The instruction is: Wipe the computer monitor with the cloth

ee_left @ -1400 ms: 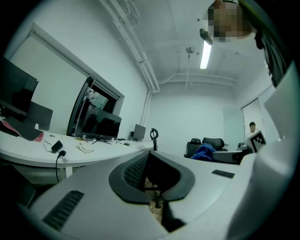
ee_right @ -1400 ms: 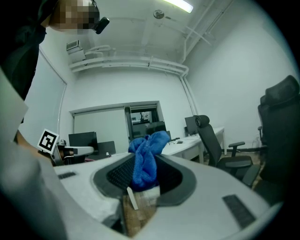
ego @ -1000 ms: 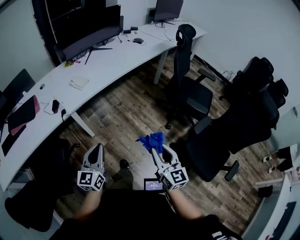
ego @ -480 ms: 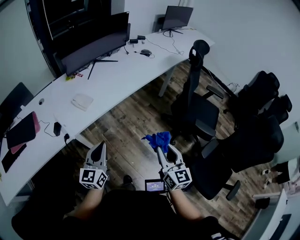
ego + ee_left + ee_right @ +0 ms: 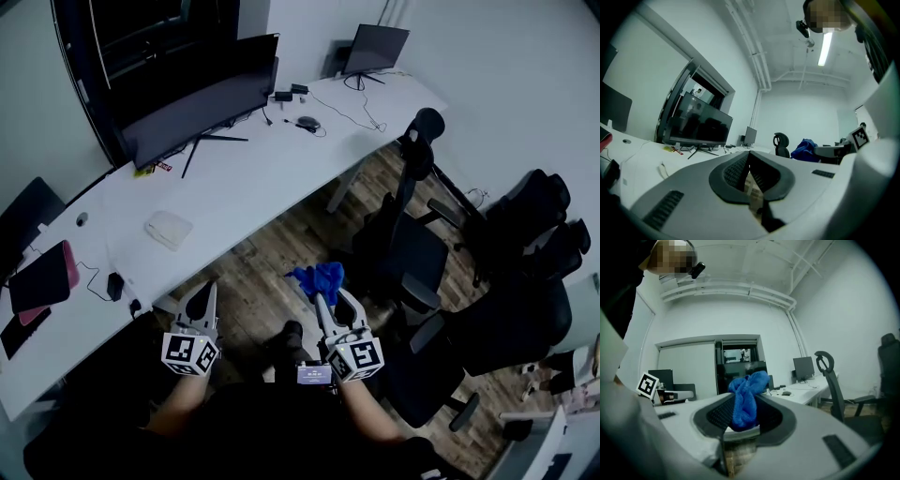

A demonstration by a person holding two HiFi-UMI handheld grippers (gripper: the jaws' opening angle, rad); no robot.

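Since a second ago the long white desk [image 5: 244,187] and its wide black curved monitor [image 5: 202,108] have drawn nearer, while both grippers keep their places low in the head view. The right gripper [image 5: 322,298] is clamped on the one crumpled blue cloth [image 5: 317,278], over the wood floor on the near side of the desk. The left gripper [image 5: 202,298] is closed on nothing. Two monitors stand on the desk: the wide one at left and a smaller black monitor [image 5: 376,47] at far right.

White curved desk [image 5: 246,187] with large monitor [image 5: 202,105], small monitor [image 5: 376,47], mouse [image 5: 307,122], white packet [image 5: 169,229].
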